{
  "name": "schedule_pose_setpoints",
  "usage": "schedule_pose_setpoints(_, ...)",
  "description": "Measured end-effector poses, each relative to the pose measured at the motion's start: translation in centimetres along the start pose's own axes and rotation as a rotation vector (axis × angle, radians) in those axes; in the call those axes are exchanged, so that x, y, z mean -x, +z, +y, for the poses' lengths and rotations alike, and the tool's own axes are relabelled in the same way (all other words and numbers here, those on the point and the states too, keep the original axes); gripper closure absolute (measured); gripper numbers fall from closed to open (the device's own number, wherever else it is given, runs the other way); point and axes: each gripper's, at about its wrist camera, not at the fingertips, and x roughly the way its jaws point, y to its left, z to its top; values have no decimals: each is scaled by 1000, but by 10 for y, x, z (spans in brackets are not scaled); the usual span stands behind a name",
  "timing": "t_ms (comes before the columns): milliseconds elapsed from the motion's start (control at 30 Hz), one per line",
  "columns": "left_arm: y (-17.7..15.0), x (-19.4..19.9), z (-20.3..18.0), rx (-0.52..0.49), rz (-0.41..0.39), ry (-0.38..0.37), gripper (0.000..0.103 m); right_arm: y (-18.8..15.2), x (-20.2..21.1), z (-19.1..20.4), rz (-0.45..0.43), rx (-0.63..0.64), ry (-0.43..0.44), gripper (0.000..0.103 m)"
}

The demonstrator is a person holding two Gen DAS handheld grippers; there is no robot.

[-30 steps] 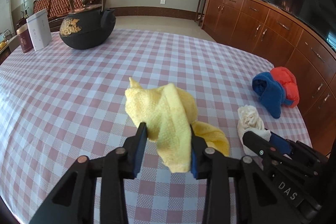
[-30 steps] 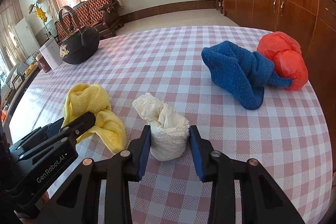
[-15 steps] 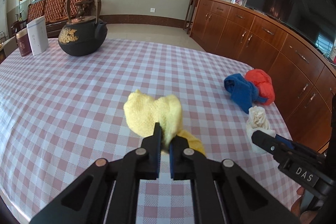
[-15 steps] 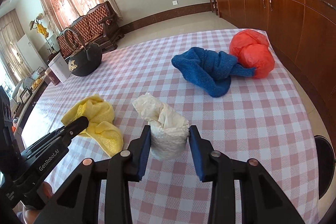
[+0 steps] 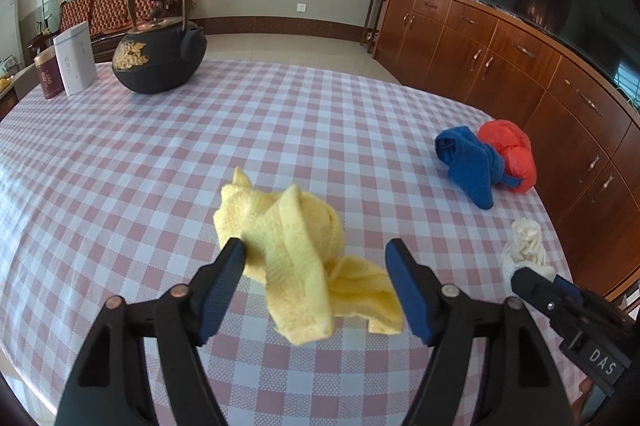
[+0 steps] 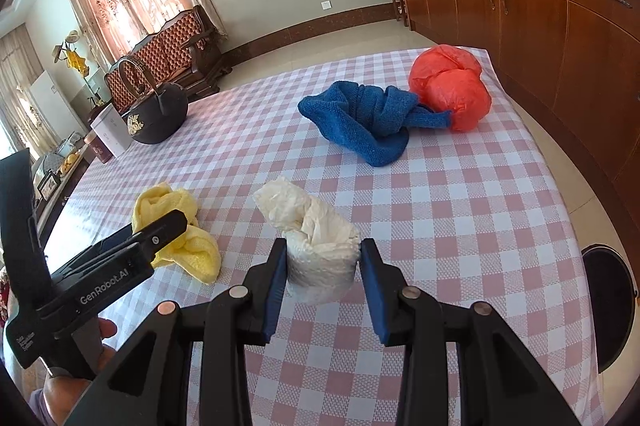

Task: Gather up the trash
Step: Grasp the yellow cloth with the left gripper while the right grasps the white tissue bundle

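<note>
A crumpled yellow cloth [image 5: 298,238] lies on the checked tablecloth [image 5: 160,146]. My left gripper [image 5: 316,278] is open, its jaws wide apart on either side of the cloth's near end. My right gripper [image 6: 323,272] is shut on a crumpled white bag [image 6: 316,240], held just above the cloth; the bag also shows in the left wrist view [image 5: 526,246]. A blue cloth [image 6: 362,120] and a red plastic bag [image 6: 450,90] lie together at the far right of the table. The yellow cloth shows in the right wrist view [image 6: 176,226] behind the left gripper [image 6: 120,258].
A black iron teapot [image 5: 160,56], a white box [image 5: 76,60] and a maroon tin [image 5: 48,76] stand at the far left. Wooden cabinets [image 5: 520,74] run along the right. A dark round bin [image 6: 612,306] stands on the floor beyond the table's right edge.
My left gripper closed on the yellow cloth half a second ago, and now stands wide open with the cloth lying on the table. The right gripper keeps its hold on the white bag.
</note>
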Motion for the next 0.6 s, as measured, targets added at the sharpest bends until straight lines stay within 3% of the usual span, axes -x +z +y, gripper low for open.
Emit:
schedule_pose_setpoints(133,0,-16,9,39,33,-2,31,3,-5,2,2,1,3,65)
schedule_pose_setpoints(200,-2,-16,12,51,28,-1,46,3,-8,3,4,4,4,65)
schedule_pose_setpoints(367,-7,-9,13,44,-4,-7,59,2,-12,3,10,-1,7,65)
schedule_pose_setpoints(600,-11,25,-12,21,-41,-80,59,0,6,-8,-9,-10,-7,65)
